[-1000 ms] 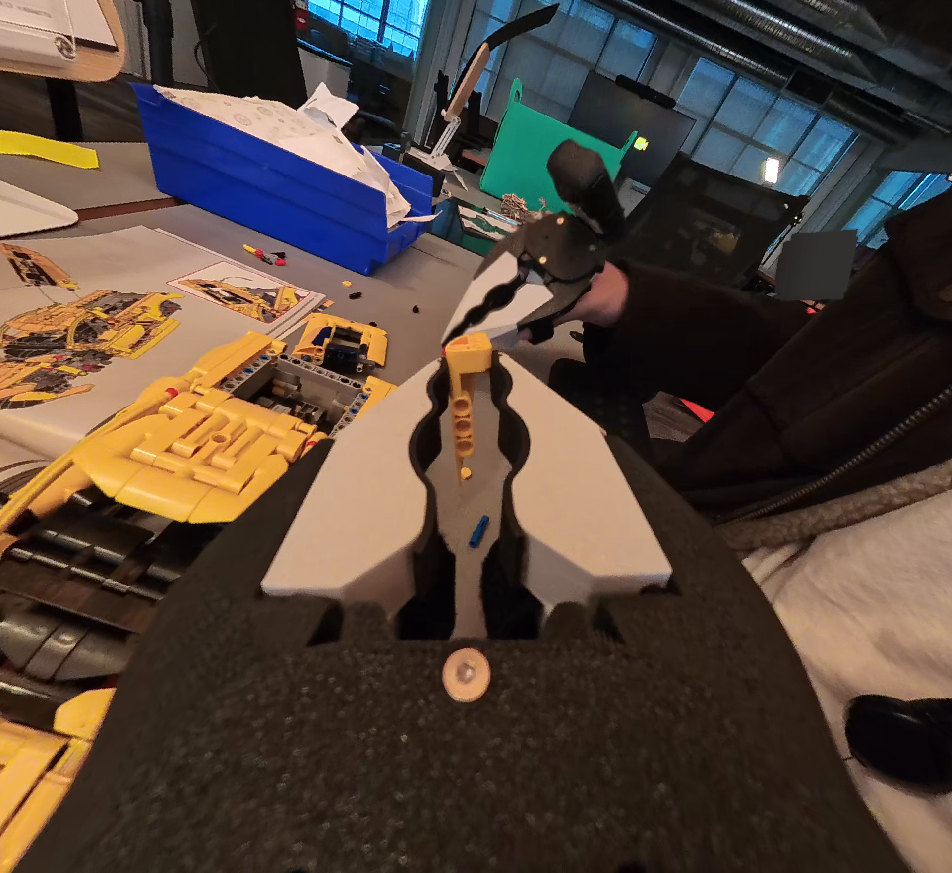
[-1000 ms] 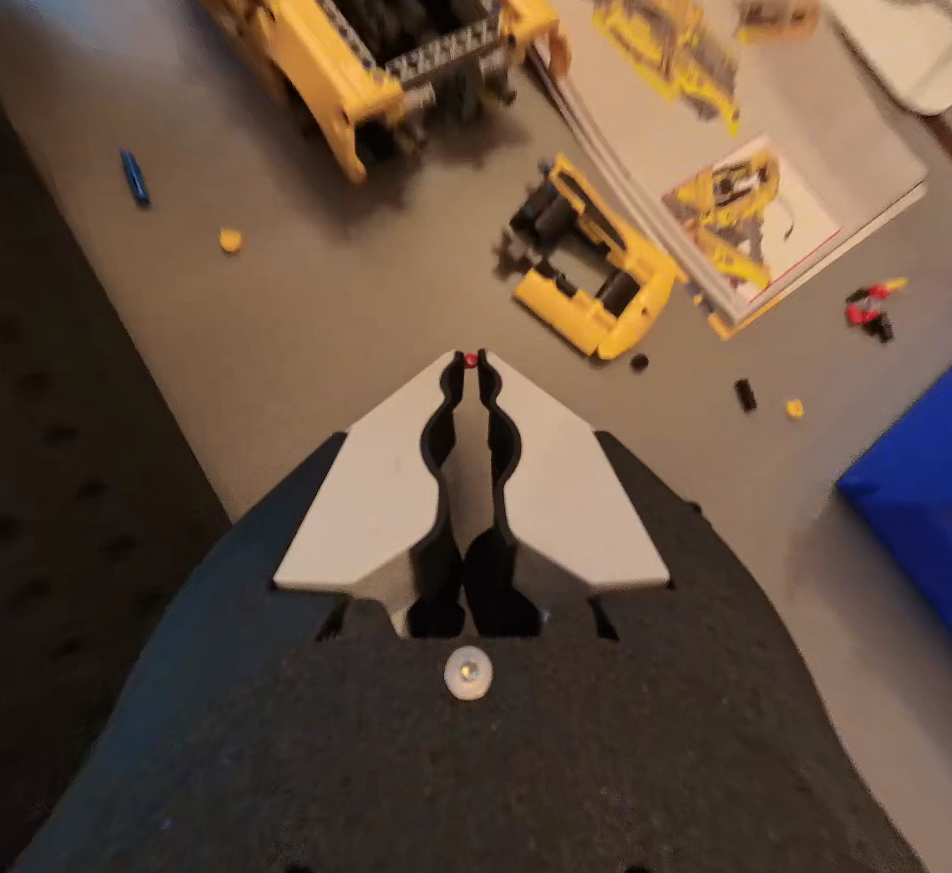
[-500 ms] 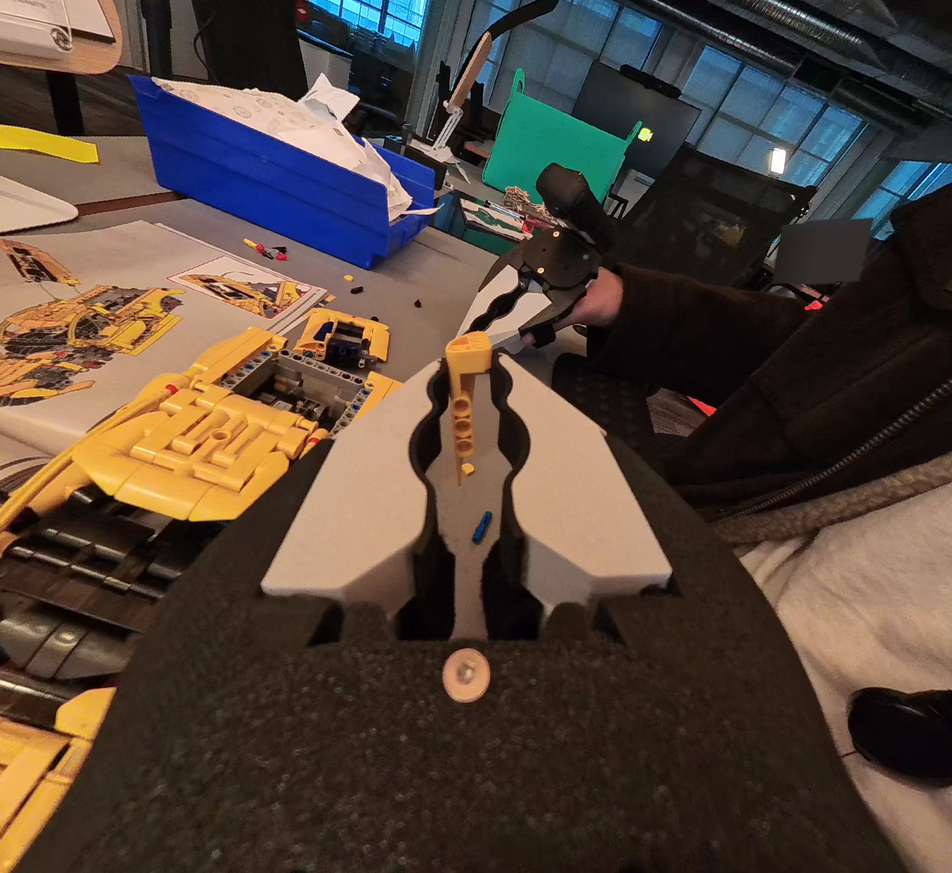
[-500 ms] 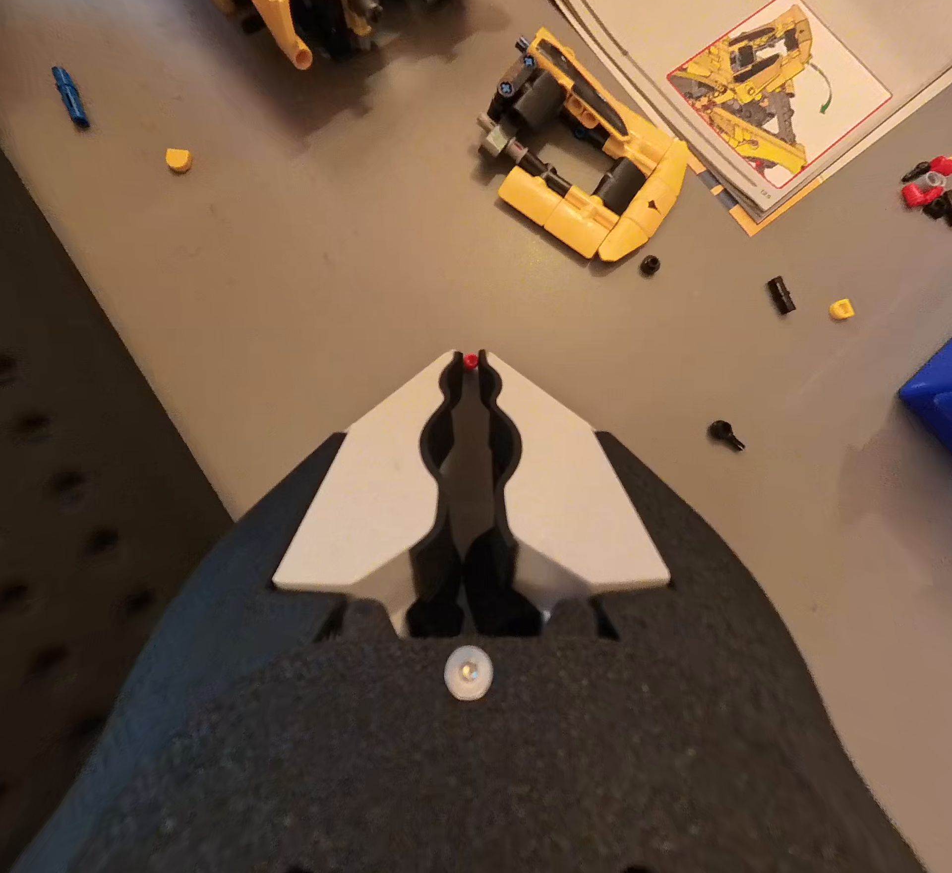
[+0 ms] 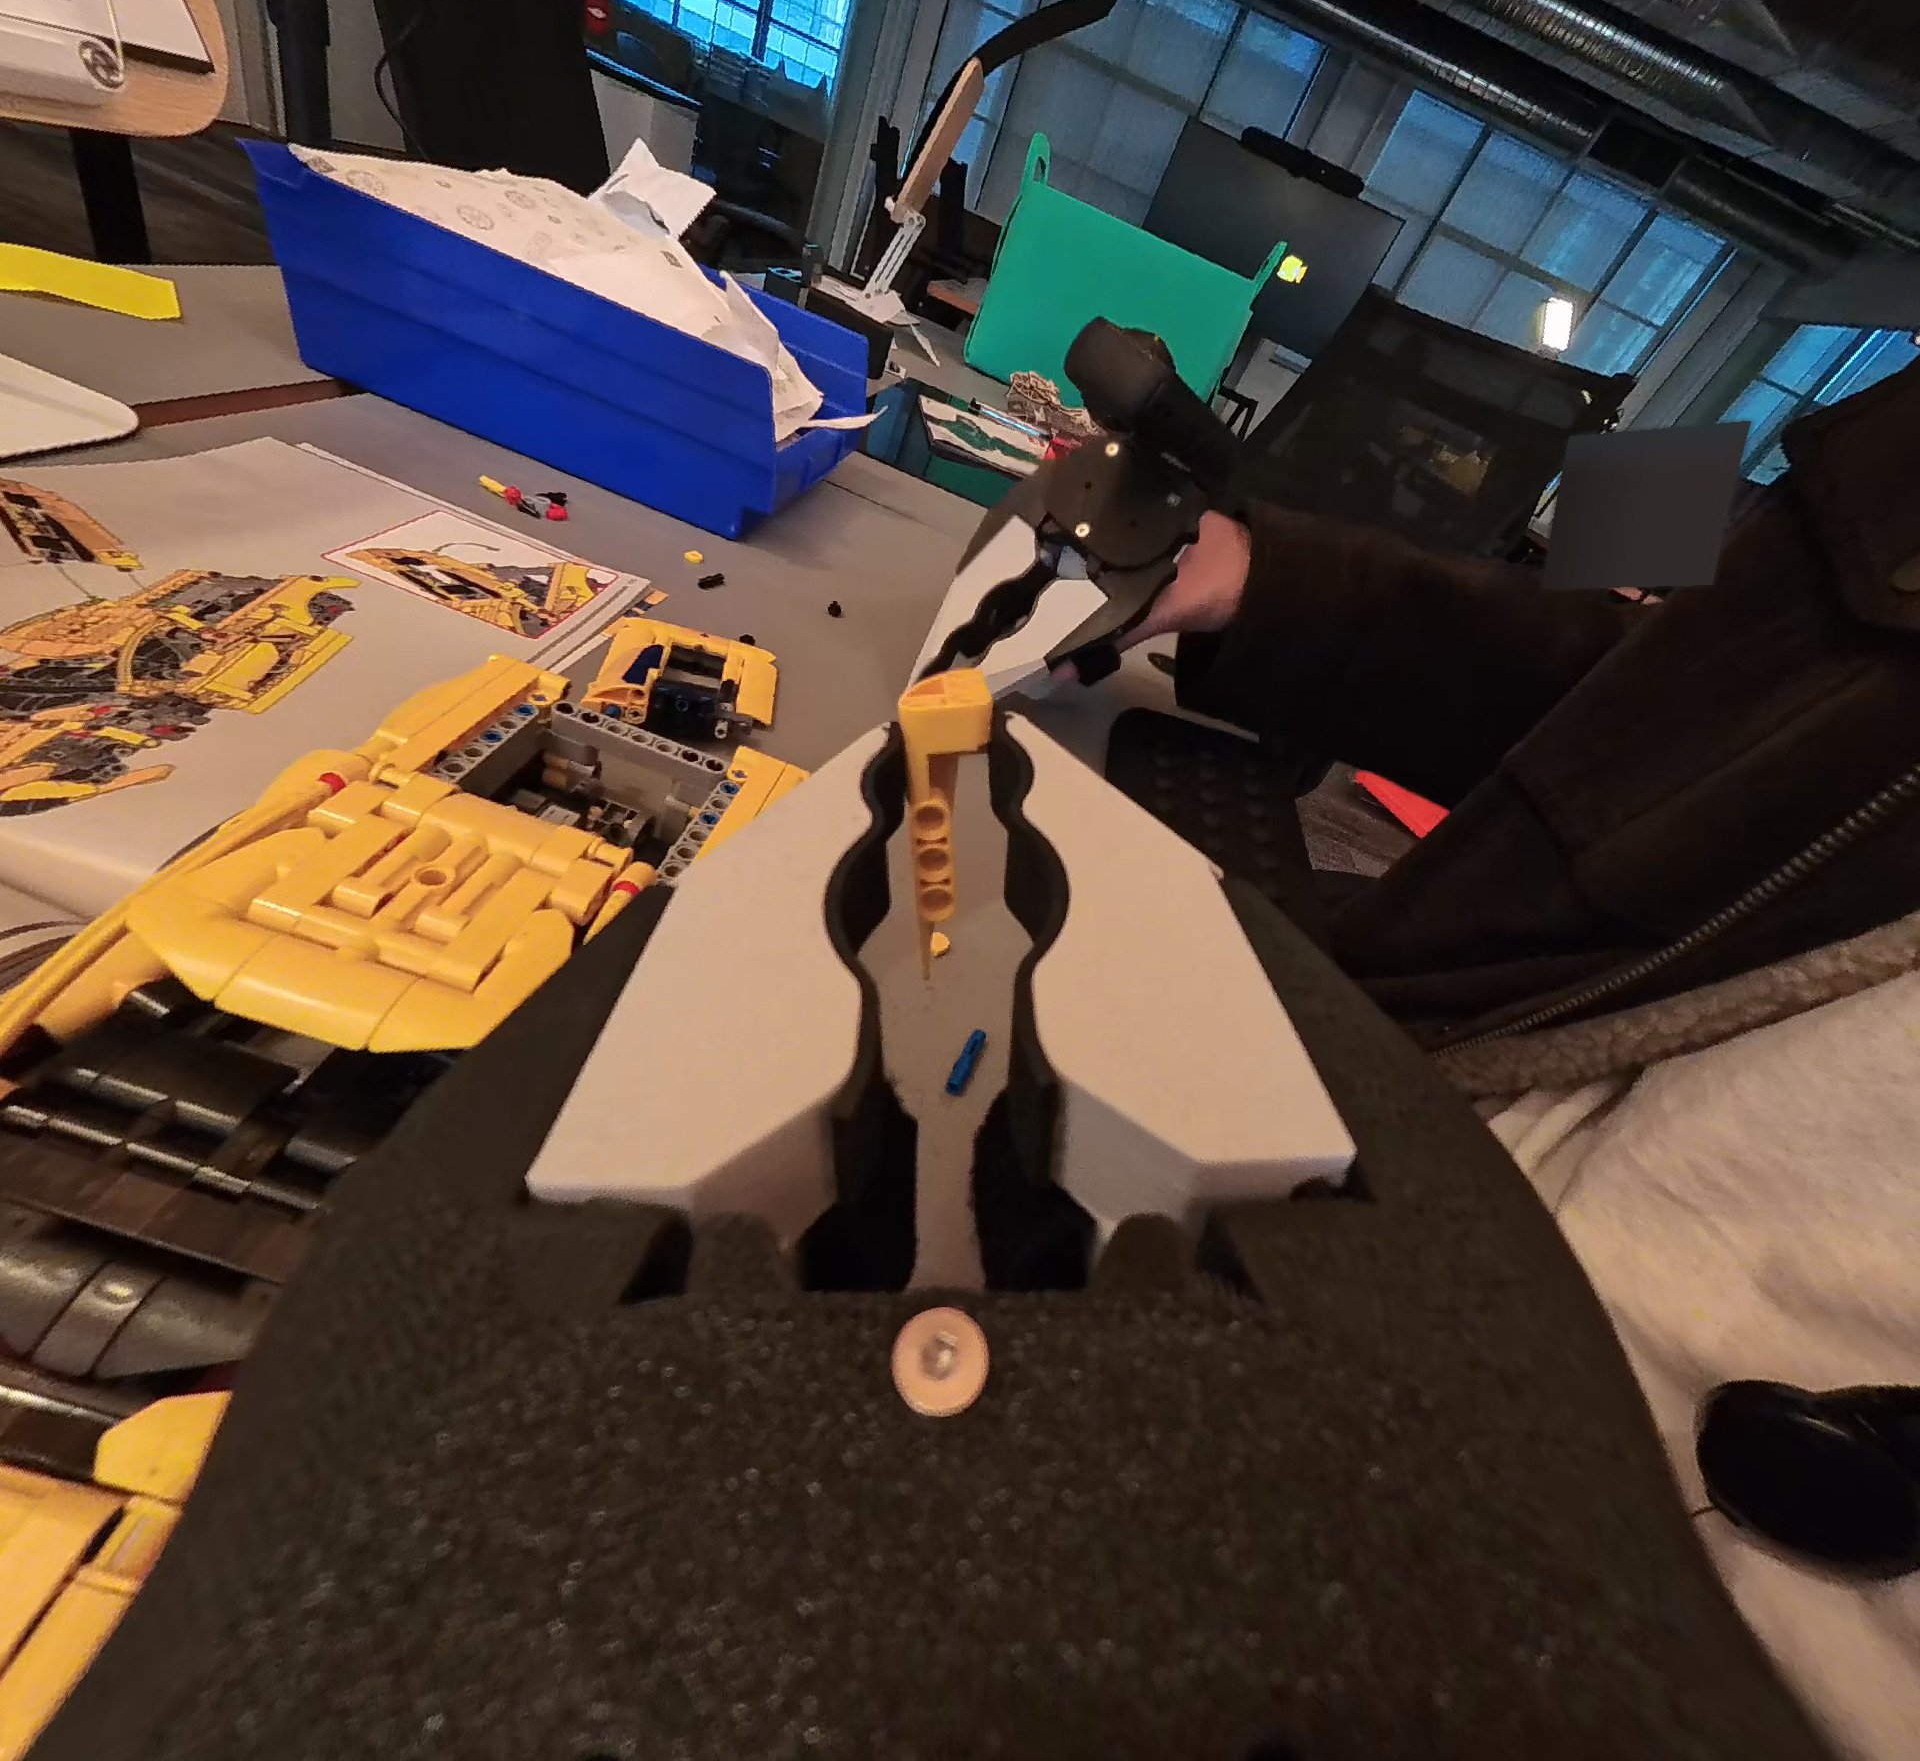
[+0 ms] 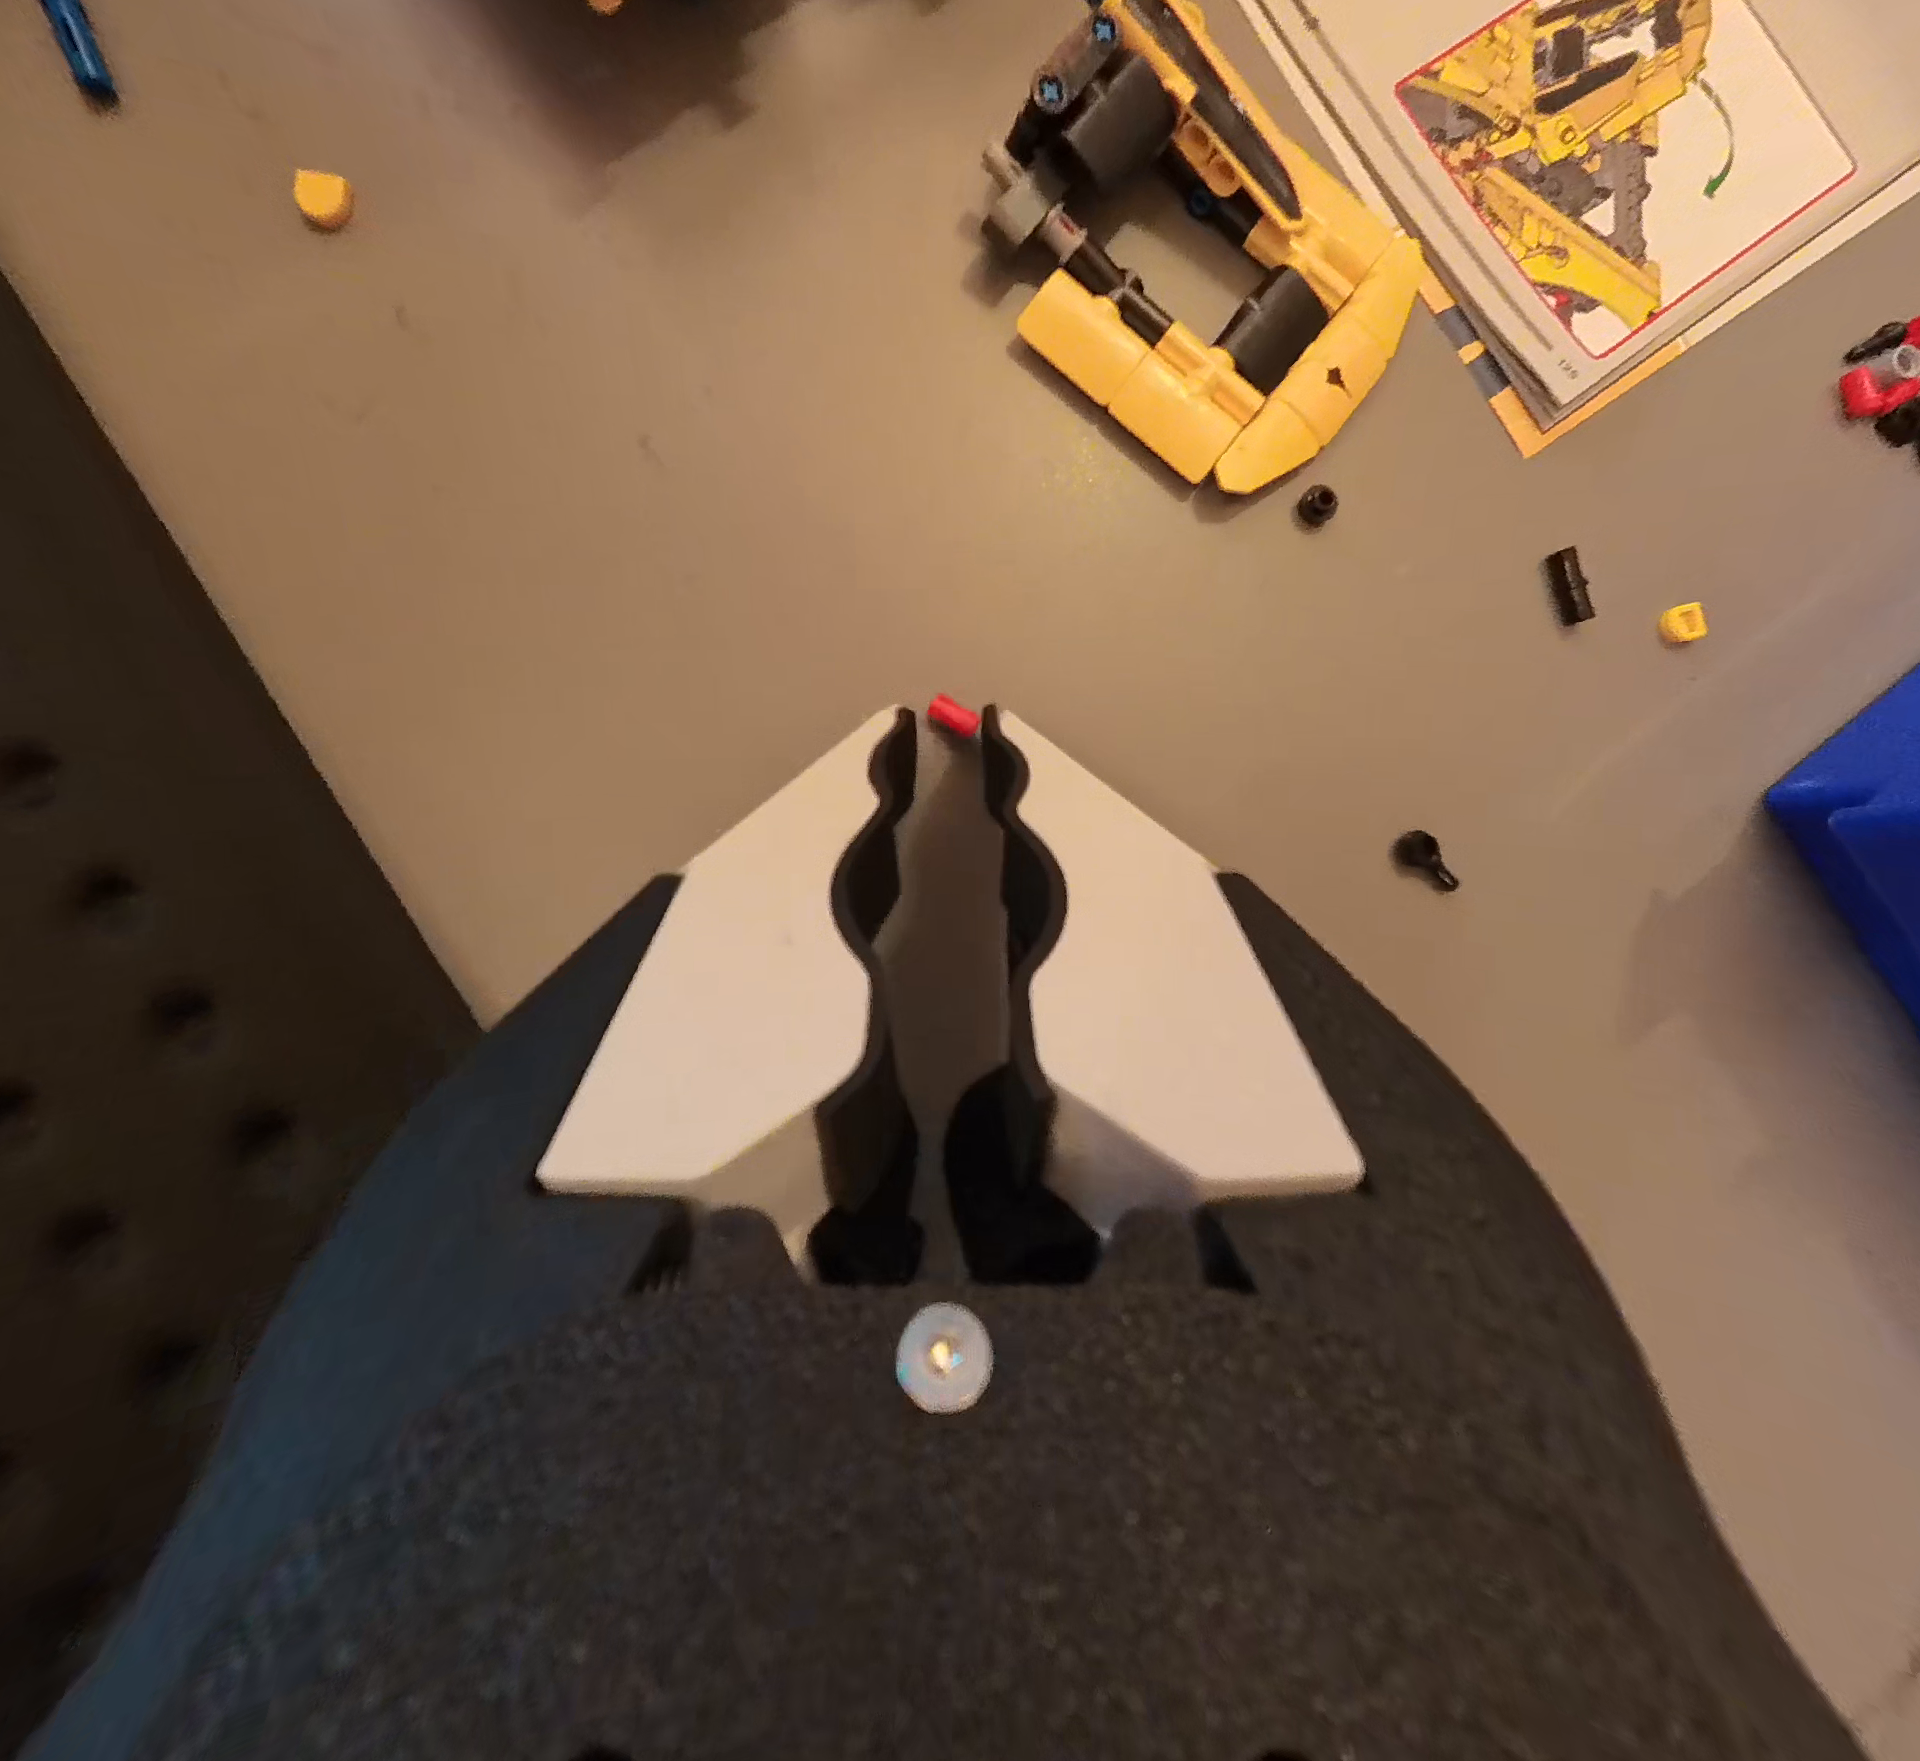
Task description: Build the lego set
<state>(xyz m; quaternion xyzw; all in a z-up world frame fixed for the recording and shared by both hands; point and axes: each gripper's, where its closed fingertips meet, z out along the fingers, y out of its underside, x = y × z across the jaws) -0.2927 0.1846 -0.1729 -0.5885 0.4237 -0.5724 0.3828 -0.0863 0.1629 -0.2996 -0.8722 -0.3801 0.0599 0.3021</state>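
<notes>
Change: the right tool (image 6: 948,724) had spread slightly since a moment before; the red pin (image 6: 952,714) sat loosely at its tips.
Left tool (image 5: 940,724): clamped on the yellow beam (image 5: 935,797), a light, stiff part, pinched near its head.
Bench (image 6: 727,464): grey, smooth, strewn with small pieces.
Room: blue bin (image 5: 540,361), windows beyond.

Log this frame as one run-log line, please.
left gripper: shut on yellow beam | right gripper: red pin at tips, grip unclear | yellow subassembly: on table
</notes>
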